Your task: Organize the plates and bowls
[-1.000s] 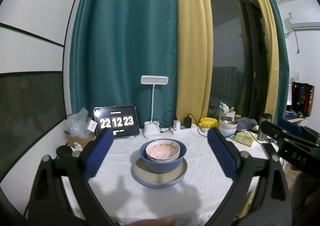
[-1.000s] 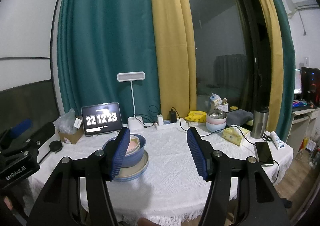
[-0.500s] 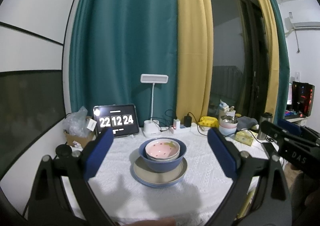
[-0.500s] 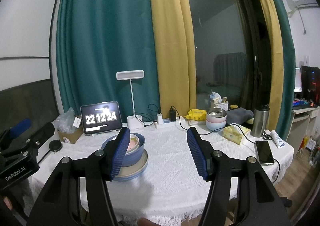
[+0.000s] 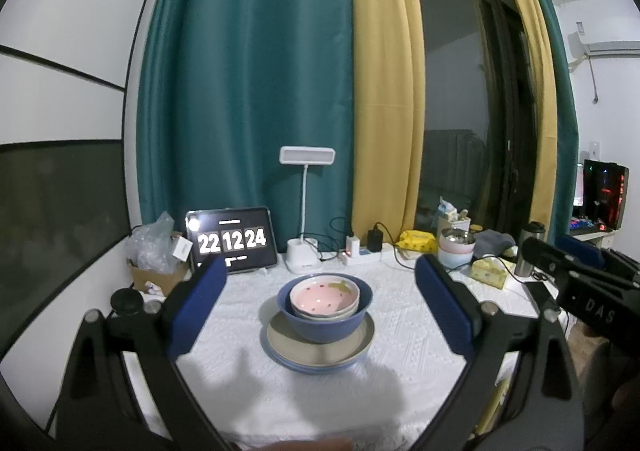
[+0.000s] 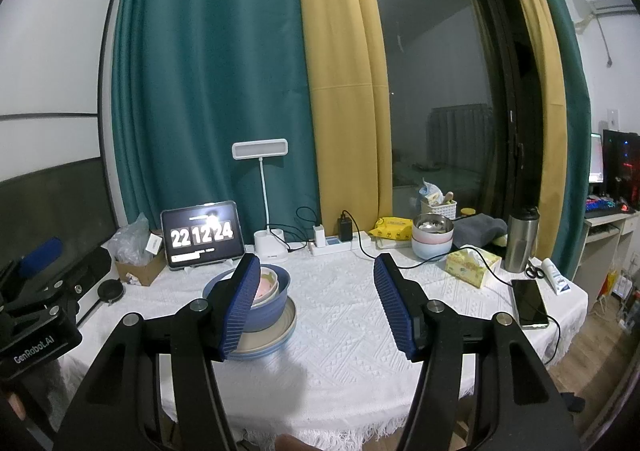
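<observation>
Bowls [image 5: 325,305] nested on plates [image 5: 320,347], mid-table [image 5: 400,403].

From the right wrist view, the left finger [image 6: 240,307] of the right hand-held gripper [image 6: 318,305] covers the near side of the blue bowl [image 6: 276,301] and part of the plates [image 6: 280,331] beneath. How many plates are stacked cannot be told. In the left wrist view, the right hand-held gripper's body [image 5: 580,283] is cut off by the frame's right edge. The contents of the far bowls [image 6: 432,237] are too small to make out.
</observation>
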The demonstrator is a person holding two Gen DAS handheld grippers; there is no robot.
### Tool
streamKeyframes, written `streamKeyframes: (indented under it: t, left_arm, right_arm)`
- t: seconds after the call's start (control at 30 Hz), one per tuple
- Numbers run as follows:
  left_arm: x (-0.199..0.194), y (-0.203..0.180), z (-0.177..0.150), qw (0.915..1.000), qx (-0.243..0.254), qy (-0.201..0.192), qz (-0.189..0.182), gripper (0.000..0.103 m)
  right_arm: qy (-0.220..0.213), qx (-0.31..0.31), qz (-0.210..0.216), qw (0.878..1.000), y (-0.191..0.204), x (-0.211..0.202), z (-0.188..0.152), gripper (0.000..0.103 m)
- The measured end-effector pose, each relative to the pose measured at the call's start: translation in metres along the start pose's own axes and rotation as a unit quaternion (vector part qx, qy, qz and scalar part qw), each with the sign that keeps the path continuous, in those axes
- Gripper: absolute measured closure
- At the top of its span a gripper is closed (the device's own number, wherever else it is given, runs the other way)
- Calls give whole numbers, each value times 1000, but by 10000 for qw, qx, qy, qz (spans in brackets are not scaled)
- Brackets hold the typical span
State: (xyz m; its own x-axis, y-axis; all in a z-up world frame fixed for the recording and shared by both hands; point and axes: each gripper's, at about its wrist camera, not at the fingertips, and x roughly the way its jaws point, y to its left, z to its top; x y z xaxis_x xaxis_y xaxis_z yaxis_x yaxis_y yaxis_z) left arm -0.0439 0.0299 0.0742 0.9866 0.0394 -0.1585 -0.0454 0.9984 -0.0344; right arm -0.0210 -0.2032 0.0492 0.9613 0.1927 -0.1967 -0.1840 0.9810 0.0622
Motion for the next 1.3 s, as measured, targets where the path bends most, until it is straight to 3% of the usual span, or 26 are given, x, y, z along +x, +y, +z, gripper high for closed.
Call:
streamKeyframes:
  t: [1.3]
  left_arm:
    - [4,-1,-4,10000,13,-11,-19,7]
  right_arm:
    - [24,33,-15,10000,-1,1,-2,40]
